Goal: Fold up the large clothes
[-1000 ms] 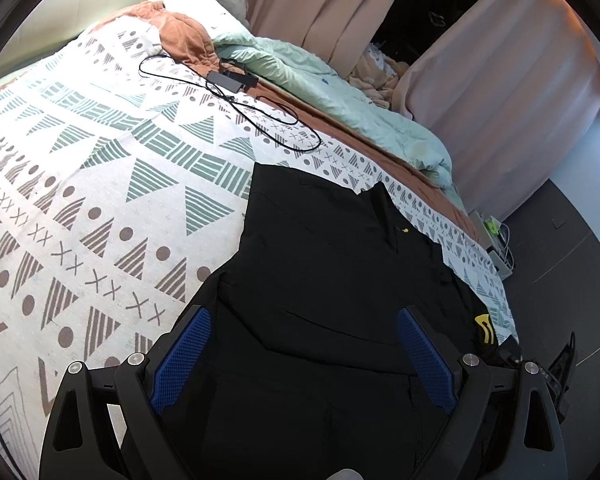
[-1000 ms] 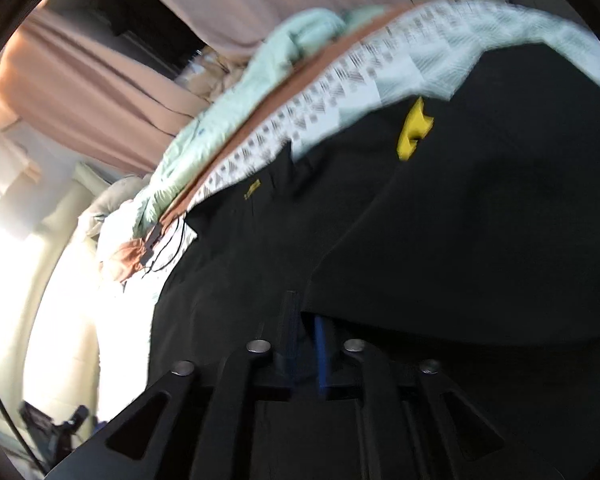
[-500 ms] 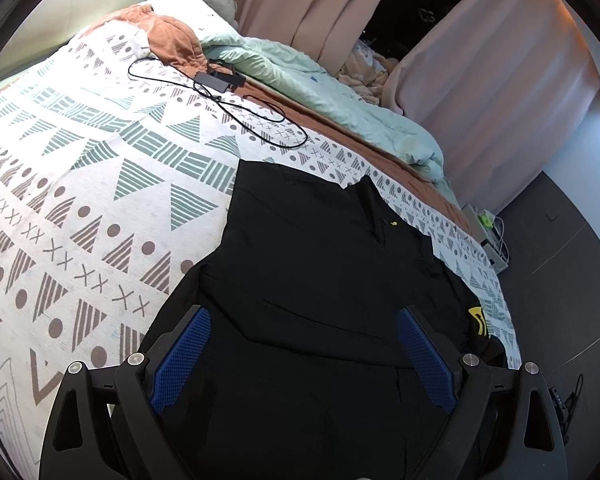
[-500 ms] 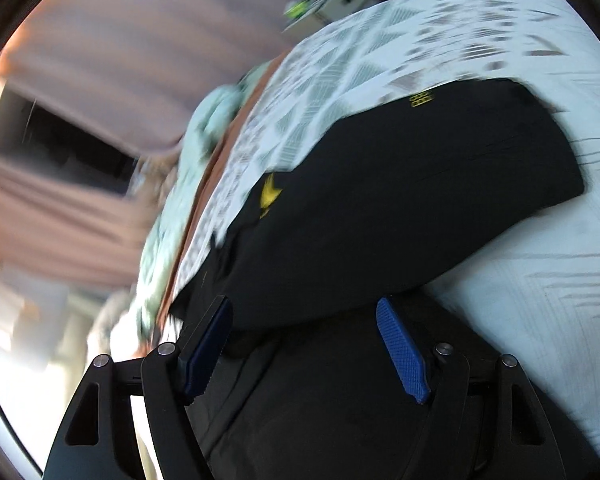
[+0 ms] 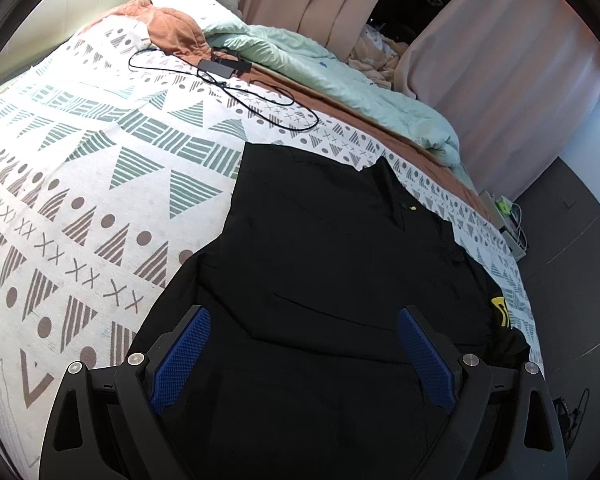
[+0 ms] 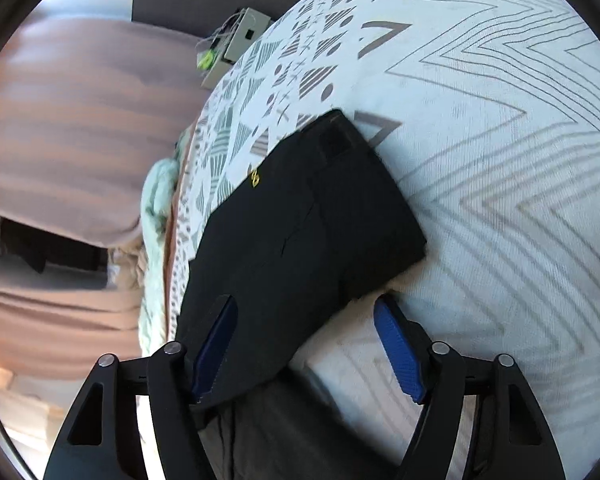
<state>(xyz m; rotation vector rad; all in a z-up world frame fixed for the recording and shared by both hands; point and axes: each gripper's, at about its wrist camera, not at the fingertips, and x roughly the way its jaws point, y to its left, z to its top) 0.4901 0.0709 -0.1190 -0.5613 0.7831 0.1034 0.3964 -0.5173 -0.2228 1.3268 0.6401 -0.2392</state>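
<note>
A large black garment (image 5: 320,240) with small yellow marks lies spread on the patterned bed cover (image 5: 100,160). My left gripper (image 5: 304,312) hovers open just above its near part, blue pads wide apart with nothing between them. In the right wrist view the same garment (image 6: 300,220) shows as a folded flap with a straight edge on the cover (image 6: 500,160). My right gripper (image 6: 304,300) sits at that flap's near corner. Its jaws are closing, the cloth's edge lies loosely between them, and neither pad presses on it.
A black charger with its cable (image 5: 224,66) lies on the far side of the bed, beside an orange cloth (image 5: 172,32) and a mint duvet (image 5: 320,68). Pink curtains (image 5: 500,60) hang behind. A grey box with wires (image 6: 236,40) sits on the dark floor past the bed's edge.
My right gripper let go of the black cloth, opened wide, rolled over and swung to the flap's corner. The left gripper has edged slightly closer to the garment.
</note>
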